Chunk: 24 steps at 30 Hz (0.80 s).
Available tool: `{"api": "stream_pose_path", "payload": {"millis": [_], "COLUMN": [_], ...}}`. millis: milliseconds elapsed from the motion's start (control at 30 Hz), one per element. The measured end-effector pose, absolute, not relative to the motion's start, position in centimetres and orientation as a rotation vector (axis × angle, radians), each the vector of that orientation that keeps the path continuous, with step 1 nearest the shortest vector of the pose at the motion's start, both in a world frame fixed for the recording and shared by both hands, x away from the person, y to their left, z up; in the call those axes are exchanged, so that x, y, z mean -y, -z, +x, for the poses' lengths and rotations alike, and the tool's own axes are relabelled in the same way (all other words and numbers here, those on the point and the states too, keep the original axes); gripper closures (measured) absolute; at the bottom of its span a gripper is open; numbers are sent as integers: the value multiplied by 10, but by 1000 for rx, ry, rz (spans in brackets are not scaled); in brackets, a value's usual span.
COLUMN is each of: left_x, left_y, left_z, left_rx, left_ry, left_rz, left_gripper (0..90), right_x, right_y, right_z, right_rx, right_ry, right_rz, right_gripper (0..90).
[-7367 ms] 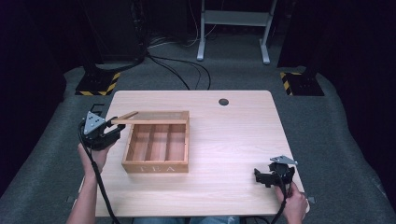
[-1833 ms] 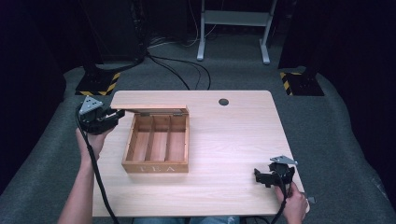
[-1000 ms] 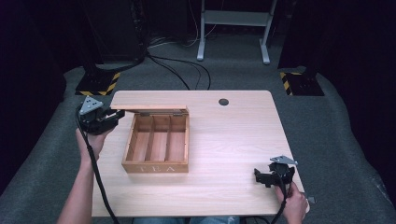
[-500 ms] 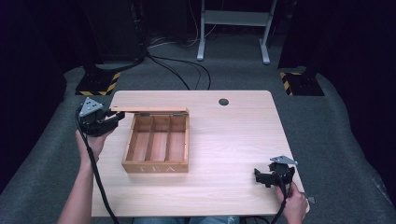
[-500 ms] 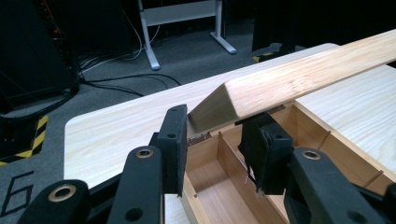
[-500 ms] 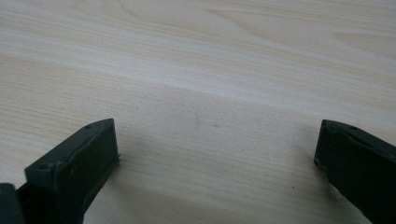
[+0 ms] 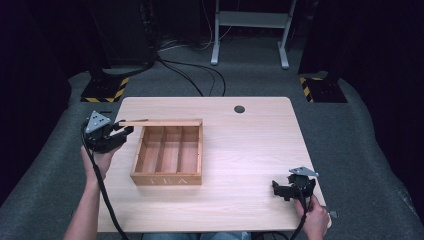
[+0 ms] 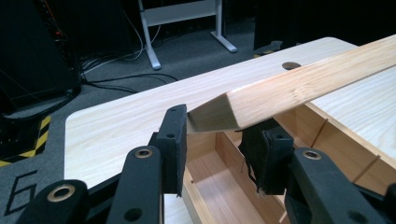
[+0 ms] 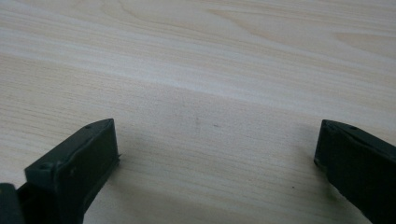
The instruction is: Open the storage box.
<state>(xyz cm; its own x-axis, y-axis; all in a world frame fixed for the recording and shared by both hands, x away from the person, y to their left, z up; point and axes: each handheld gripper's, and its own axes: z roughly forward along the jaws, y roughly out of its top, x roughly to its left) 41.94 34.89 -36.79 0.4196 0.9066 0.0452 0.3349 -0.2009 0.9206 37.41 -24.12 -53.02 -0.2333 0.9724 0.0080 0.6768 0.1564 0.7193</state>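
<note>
Pale wood table (image 7: 250, 150) on grey carpet (image 7: 360, 130), left tool (image 7: 121, 131) clamping tea box lid (image 7: 160, 122), right tool (image 7: 278, 187) wide open, empty.

Left gripper (image 8: 217, 140) at six o'clock, its black jaws closed on the end of the wooden lid (image 8: 299, 88), which slants away toward two o'clock. Beneath it sits the open wooden box (image 8: 219, 186), dividers showing. The pale table (image 8: 121, 121) spreads toward ten o'clock, dark floor and cables (image 8: 121, 74) beyond.
</note>
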Motion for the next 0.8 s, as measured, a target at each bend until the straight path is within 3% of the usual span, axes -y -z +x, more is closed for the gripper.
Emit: {"api": "stream_pose_path", "payload": {"millis": [800], "left_x": [-349], "left_y": [412], "left_z": [382], "left_rx": [-1045], "left_ry": [-795], "left_rz": [1756], "left_gripper": [593], "right_x": [241], "right_y": [530], "right_z": [374], "right_rx": [-1974], "right_ry": [-845], "right_rz": [1566], "right_gripper": [0]}}
